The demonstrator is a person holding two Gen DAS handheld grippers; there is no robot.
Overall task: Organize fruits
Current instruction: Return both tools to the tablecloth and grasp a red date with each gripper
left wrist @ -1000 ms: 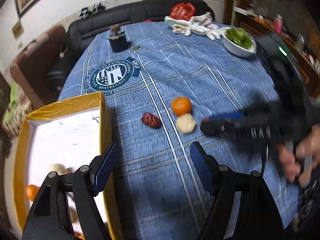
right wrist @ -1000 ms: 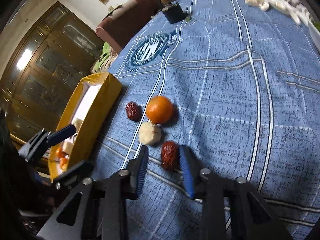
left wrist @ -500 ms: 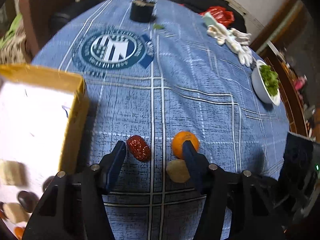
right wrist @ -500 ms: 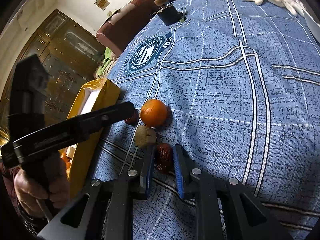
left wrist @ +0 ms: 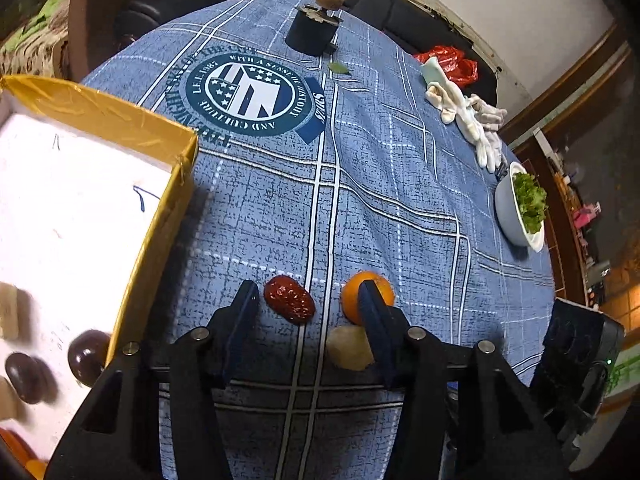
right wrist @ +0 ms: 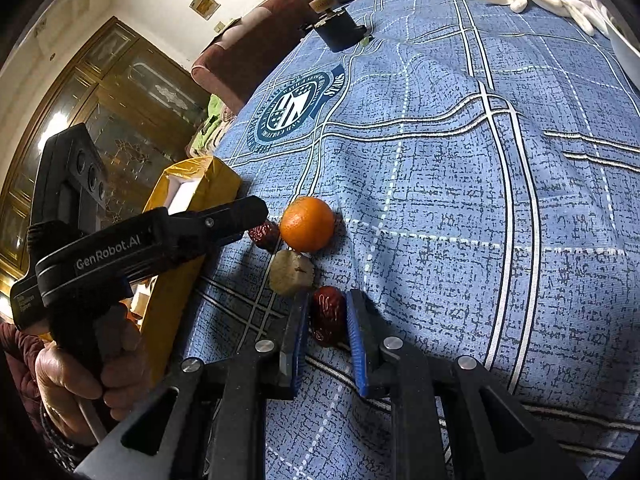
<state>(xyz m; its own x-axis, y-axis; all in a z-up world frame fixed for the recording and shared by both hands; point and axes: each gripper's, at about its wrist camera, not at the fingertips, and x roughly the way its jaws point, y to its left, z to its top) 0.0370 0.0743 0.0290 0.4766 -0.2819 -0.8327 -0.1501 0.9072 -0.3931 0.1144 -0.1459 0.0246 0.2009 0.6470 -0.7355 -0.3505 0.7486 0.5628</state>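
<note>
In the right wrist view, the right tongs (right wrist: 327, 320) sit low in the frame with their blue pads pressed against both sides of a wrinkled red date (right wrist: 328, 314) that rests on the blue checked cloth of the worktop (right wrist: 460, 200). Just above it lies a pale peeled fruit (right wrist: 291, 272), and above that an orange (right wrist: 307, 224) — the two look to be touching. A second red date (right wrist: 264, 234) peeks out at the orange's left, partly hidden by the left tongs (right wrist: 256, 210), which a hand (right wrist: 80, 376) holds at the lower left of the frame.

From the left wrist view, the left tongs (left wrist: 306, 304) are closing around that second date (left wrist: 289, 299) — it lies between the pads, touched by neither. The right-hand pad covers part of the orange (left wrist: 366, 286) and the pale fruit (left wrist: 347, 347). At the left edge stands a yellow box (left wrist: 160, 208) with a white floor, holding dark round fruits (left wrist: 86, 356) and pale pieces.
</note>
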